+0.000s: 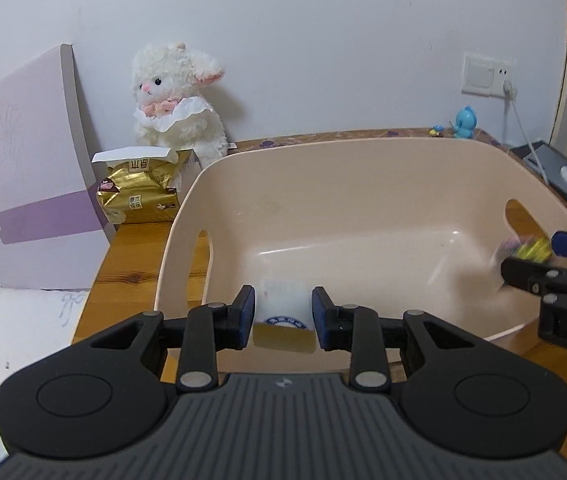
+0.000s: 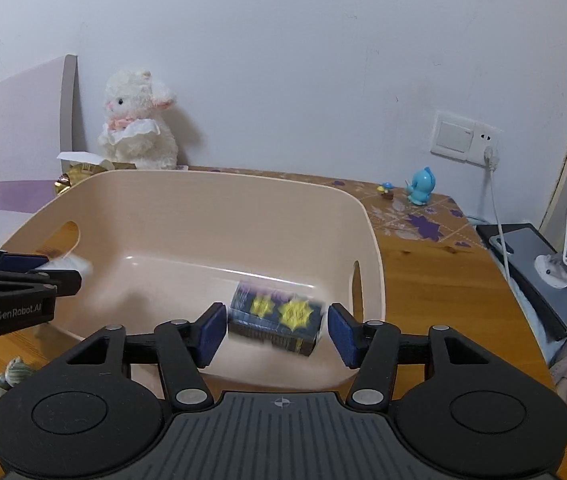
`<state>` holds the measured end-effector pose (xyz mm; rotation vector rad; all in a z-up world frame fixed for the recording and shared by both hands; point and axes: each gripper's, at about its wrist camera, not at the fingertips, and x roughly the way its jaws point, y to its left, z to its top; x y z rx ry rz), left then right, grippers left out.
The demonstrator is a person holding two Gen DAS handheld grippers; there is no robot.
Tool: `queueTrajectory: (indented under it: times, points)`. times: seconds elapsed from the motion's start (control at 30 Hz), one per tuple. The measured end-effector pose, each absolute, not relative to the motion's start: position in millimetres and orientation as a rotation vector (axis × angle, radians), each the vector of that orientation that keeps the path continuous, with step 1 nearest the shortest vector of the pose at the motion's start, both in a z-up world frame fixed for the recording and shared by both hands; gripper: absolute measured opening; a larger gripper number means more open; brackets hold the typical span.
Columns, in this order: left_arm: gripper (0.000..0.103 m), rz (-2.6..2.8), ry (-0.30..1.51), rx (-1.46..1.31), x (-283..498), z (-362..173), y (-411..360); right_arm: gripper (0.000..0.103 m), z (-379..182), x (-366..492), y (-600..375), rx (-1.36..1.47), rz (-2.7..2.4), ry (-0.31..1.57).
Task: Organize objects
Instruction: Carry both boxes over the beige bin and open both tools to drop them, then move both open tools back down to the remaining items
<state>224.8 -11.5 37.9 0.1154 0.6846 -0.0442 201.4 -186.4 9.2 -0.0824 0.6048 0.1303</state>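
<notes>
left gripper (image 1: 282,318): over the near rim of the basin, its blue pads on either side of a small white container; whether the pads press it or just flank it, i cannot tell.
white container (image 1: 282,312): blurred, with a blue round mark and a yellowish lower part, sitting between the left fingers above the basin's near edge.
right gripper (image 2: 277,330): jaws spread apart, released, with gaps on both sides of the dark box.
dark box (image 2: 277,320): blurred, tilted, dark with yellow star shapes, between the right fingers without touching them, over the inside of the basin.
basin (image 1: 363,168): beige plastic tub with handle cut-outs on both ends, standing on the tabletop (image 2: 423,272).
plush lamb (image 1: 177,100): white, upright against the wall behind the basin's left corner.
tissue pack (image 1: 139,192): gold, just in front of the plush lamb, beside the basin.
blue figurine (image 2: 421,186): near the wall, well apart from the basin, below the wall socket (image 2: 465,138).
</notes>
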Motion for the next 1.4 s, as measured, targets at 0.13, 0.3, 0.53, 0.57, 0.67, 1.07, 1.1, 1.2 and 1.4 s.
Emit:
queueTrajectory:
  times: [0.13,0.3,0.53,0.57,0.67,1.07,1.1,1.2,1.4]
  points:
    - [0.078,-0.040,0.672,0.077,215,48,-4,0.079,18,187,-189,-0.078,0.137,0.569]
    - [0.081,-0.061,0.676,0.043,198,64,9,0.093,36,162,-193,-0.064,0.148,0.517]
    - [0.087,-0.057,0.653,0.044,165,71,31,0.102,55,126,-195,-0.106,0.145,0.501]
    - [0.088,-0.055,0.658,0.042,160,70,35,0.103,55,122,-194,-0.114,0.146,0.500]
    - [0.088,-0.051,0.677,0.036,146,62,46,0.103,54,108,-193,-0.144,0.147,0.512]
    - [0.089,-0.038,0.747,0.064,111,25,73,0.103,20,86,-195,-0.163,0.170,0.627]
    - [0.089,-0.037,0.752,0.074,110,21,73,0.103,15,86,-195,-0.163,0.170,0.639]
    - [0.089,-0.046,0.771,0.096,110,9,73,0.103,2,89,-196,-0.170,0.166,0.676]
    - [0.089,-0.101,0.783,0.115,116,-11,75,0.103,-26,101,-201,-0.157,0.155,0.748]
